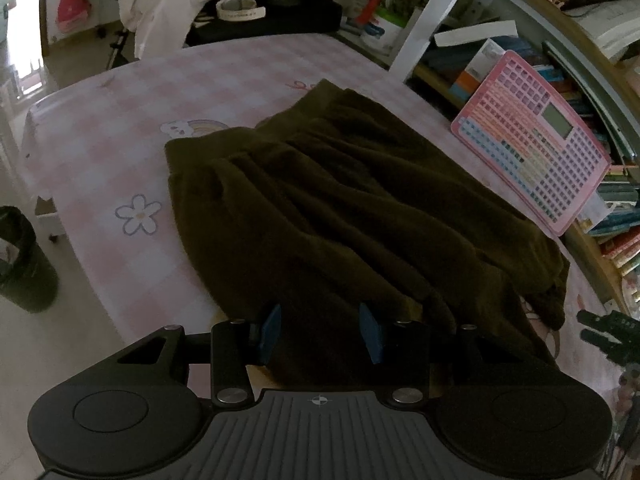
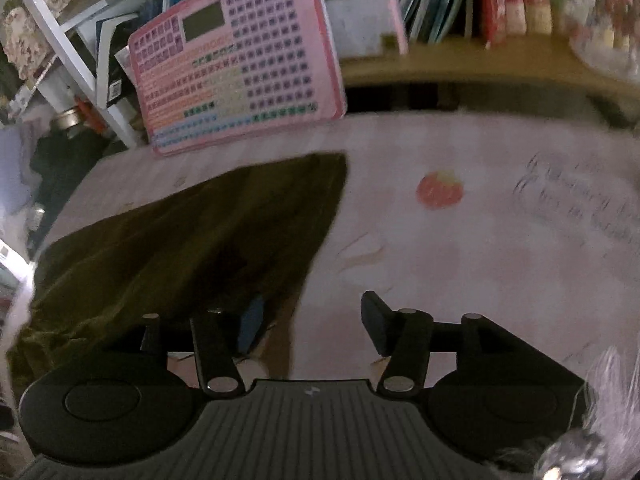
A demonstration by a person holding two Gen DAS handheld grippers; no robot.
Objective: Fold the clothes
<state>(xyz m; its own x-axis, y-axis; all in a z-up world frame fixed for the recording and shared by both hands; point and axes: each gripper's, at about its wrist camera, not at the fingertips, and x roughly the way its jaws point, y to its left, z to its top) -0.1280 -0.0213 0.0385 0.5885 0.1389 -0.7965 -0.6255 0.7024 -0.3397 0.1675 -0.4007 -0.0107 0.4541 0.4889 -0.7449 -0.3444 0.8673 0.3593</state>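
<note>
Two views are covering this moment. In the left wrist view, the dark olive garment (image 1: pixel 340 216) is lying spread on the worktop (image 1: pixel 100 152), which is carrying a pink checked cloth; the gathered band is lying at the far end and the wide hem is lying at the near end. The left gripper (image 1: pixel 320 330) is hovering at the near hem with its jaws spread and the cloth lying between and beneath them, not pinched. A pink keyboard toy (image 1: pixel 536 152) is leaning against the bookshelf (image 1: pixel 600 92) just beside the garment's far side. In the right wrist view, which is blurring, the right gripper (image 2: pixel 312 326) is standing at a near corner of the garment (image 2: pixel 180 240) with its jaws spread; one finger is lying over dark fabric and the other over bare cloth. The step in hand appears to be the approach to the hem before the first fold. The next move is calling for both sets of jaws to be closing on the hem corners, then lifting evenly toward the band.
</note>
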